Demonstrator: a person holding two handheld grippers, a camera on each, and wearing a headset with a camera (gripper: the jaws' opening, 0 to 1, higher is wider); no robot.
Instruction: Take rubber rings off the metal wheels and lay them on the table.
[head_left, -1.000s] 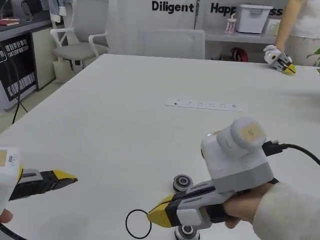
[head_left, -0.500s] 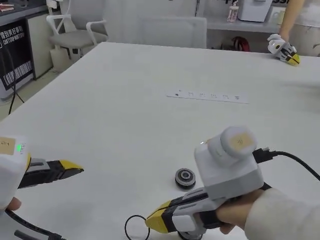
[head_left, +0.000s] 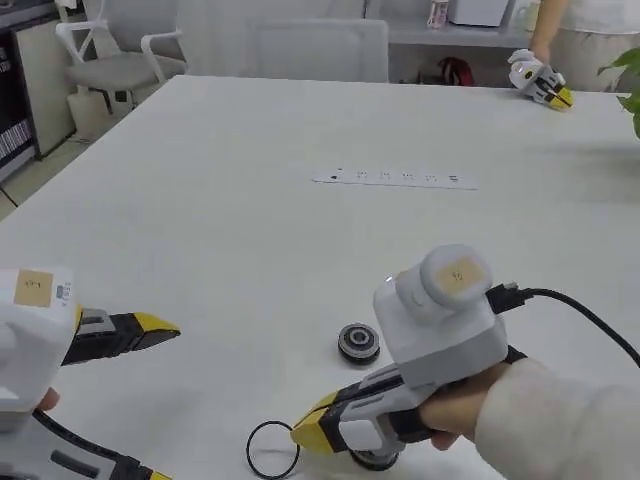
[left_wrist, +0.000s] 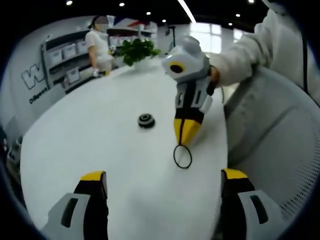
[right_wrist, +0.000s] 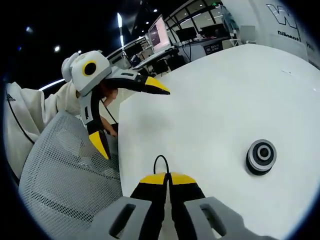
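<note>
Right claw (right_wrist: 169, 175) shut, pinching ring (head_left: 272, 450) edge on worktop (head_left: 250, 200), wheel (head_left: 358, 342) at its 1 o'clock; left claw (left_wrist: 164, 175) wide open, empty; release gently, withdraw low.

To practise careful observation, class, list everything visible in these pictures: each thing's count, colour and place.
black rubber ring: one, black, flat on the table at the right tongs' tips.
round metal wheel: two, silver and black; one free on the table, one partly hidden under the right tongs.
white power strip: one, white, table's middle.
large white table: one, white, under everything.
another person's gripper: one, white-yellow, far right table edge.
left tongs: one, yellow-black, open, above the table's left.
right tongs: one, yellow-black, shut on the ring's edge.
</note>
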